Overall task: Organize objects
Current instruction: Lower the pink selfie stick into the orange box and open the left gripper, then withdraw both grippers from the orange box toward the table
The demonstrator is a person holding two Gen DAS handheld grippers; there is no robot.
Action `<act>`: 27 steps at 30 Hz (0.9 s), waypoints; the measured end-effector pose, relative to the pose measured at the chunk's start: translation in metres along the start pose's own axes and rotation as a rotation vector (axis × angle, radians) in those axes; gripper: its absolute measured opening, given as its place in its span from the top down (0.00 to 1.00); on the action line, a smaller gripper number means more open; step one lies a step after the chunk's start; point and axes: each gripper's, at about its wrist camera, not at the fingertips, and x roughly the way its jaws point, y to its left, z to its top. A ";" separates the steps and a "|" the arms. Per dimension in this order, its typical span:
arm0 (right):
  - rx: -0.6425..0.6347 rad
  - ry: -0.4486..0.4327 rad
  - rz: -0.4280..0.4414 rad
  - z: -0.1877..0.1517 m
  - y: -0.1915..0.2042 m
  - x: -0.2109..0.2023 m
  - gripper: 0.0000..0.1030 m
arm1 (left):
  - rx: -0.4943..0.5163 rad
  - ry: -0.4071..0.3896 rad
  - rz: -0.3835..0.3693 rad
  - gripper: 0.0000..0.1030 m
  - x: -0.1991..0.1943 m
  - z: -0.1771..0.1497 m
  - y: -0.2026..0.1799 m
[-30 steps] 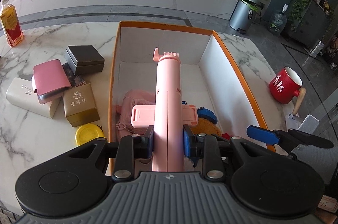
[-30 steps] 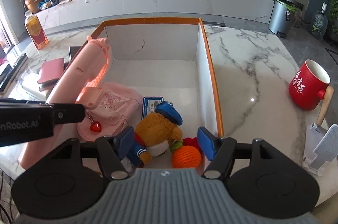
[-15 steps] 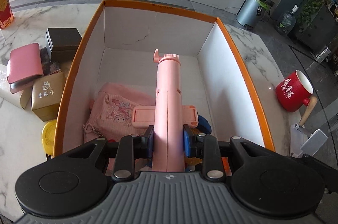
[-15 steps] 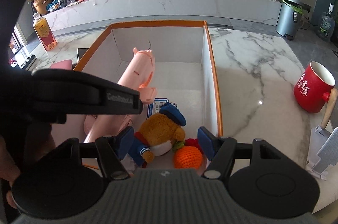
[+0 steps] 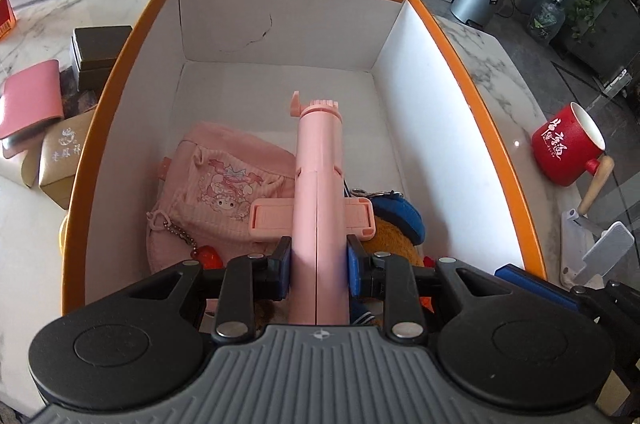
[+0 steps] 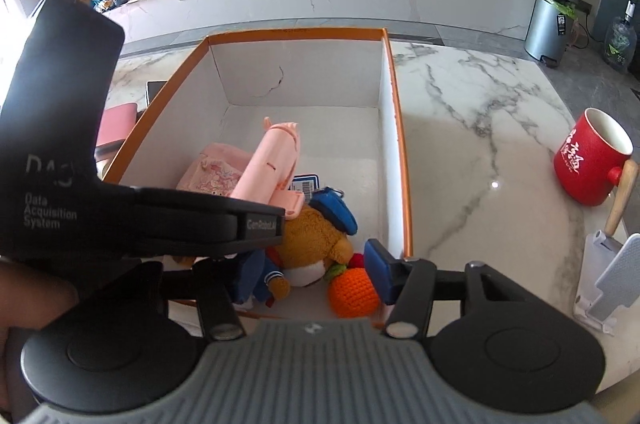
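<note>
My left gripper (image 5: 318, 262) is shut on a long pink stick-shaped gadget (image 5: 318, 192) and holds it inside the orange-rimmed white box (image 5: 280, 24), above a pink pouch (image 5: 224, 184) and a brown plush bear (image 6: 316, 244) with a blue cap. The gadget also shows in the right wrist view (image 6: 268, 172), with the left gripper's black body in front. My right gripper (image 6: 296, 272) is open and empty at the box's near edge, over a knitted orange (image 6: 352, 294). Its left finger is hidden.
A red mug (image 6: 592, 160) with a wooden handle and a white knife stand (image 6: 608, 276) sit on the marble table right of the box. Small gift boxes (image 5: 60, 160), a dark box (image 5: 98, 52) and a pink case (image 5: 30, 96) lie left of the box.
My left gripper has carried the pink gadget rightwards and forwards from the box's left wall to over its middle, and lower into it. My right gripper has stayed put.
</note>
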 end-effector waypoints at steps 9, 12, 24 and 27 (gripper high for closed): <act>-0.041 0.008 -0.015 -0.001 0.000 -0.003 0.38 | 0.097 0.016 0.041 0.50 0.000 0.001 0.000; -0.032 0.009 -0.013 -0.002 0.001 -0.002 0.37 | 0.047 0.017 0.034 0.40 0.000 -0.001 0.006; -0.043 0.014 -0.030 -0.004 0.003 -0.004 0.30 | 0.069 0.030 0.062 0.12 -0.018 -0.003 -0.001; -0.027 0.006 -0.022 -0.004 0.002 -0.007 0.25 | 0.115 0.010 0.053 0.12 -0.030 -0.004 -0.007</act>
